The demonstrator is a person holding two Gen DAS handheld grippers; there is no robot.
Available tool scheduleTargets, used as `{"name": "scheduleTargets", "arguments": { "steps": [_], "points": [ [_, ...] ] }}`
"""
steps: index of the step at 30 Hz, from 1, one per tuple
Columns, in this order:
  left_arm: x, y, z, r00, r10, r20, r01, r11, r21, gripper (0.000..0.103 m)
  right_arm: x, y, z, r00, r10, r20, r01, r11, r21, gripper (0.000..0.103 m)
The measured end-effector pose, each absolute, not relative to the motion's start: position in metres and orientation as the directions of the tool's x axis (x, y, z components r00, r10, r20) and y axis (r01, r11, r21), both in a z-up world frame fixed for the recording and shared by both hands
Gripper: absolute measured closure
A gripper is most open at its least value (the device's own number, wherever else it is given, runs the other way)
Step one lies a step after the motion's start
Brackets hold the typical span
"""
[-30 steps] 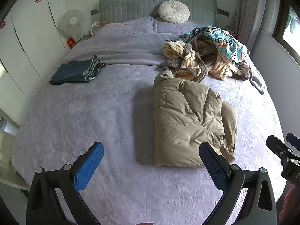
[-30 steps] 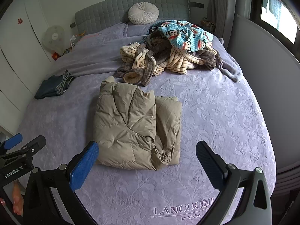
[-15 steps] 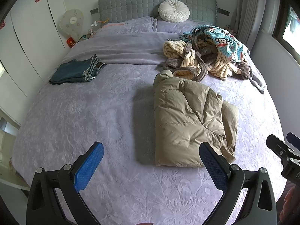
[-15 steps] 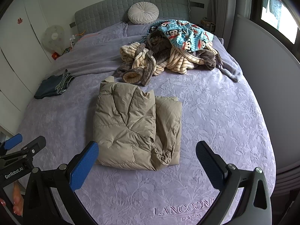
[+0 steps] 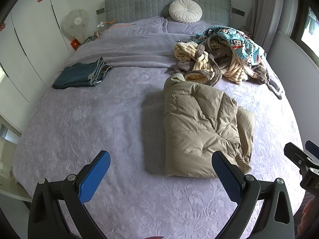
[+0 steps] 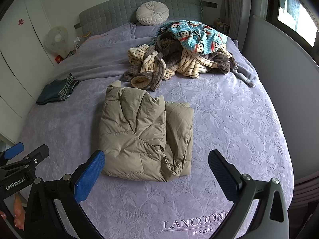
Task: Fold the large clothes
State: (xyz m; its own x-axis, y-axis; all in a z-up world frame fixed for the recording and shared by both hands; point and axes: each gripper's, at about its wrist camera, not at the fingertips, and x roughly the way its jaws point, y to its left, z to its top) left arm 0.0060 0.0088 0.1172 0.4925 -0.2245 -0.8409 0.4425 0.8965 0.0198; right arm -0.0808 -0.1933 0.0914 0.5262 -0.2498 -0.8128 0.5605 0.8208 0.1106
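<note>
A beige puffer jacket [image 5: 201,127] lies folded in a thick rectangle on the lilac bedspread [image 5: 89,119]; it also shows in the right wrist view [image 6: 143,133]. My left gripper [image 5: 159,171] is open and empty, held above the bed's near edge, just short of the jacket's near-left corner. My right gripper [image 6: 157,171] is open and empty, held just short of the jacket's near edge. Each gripper shows at the side of the other's view.
A pile of unfolded clothes [image 5: 223,55], striped cream, grey and a blue monkey print, lies behind the jacket [image 6: 183,53]. Folded jeans [image 5: 81,75] lie at the left of the bed [image 6: 56,90]. A round white cushion [image 5: 185,11] leans on the grey headboard.
</note>
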Motion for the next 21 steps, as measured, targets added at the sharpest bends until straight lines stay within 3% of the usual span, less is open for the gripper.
{"name": "scheduleTargets", "arguments": {
  "steps": [21],
  "points": [
    [0.0063,0.0124,0.1132,0.504,-0.223,-0.834,0.429,0.903,0.018,0.001,-0.0802,-0.1944,0.0904,0.525,-0.245,-0.815,0.557,0.823,0.111,0.0]
  ]
}}
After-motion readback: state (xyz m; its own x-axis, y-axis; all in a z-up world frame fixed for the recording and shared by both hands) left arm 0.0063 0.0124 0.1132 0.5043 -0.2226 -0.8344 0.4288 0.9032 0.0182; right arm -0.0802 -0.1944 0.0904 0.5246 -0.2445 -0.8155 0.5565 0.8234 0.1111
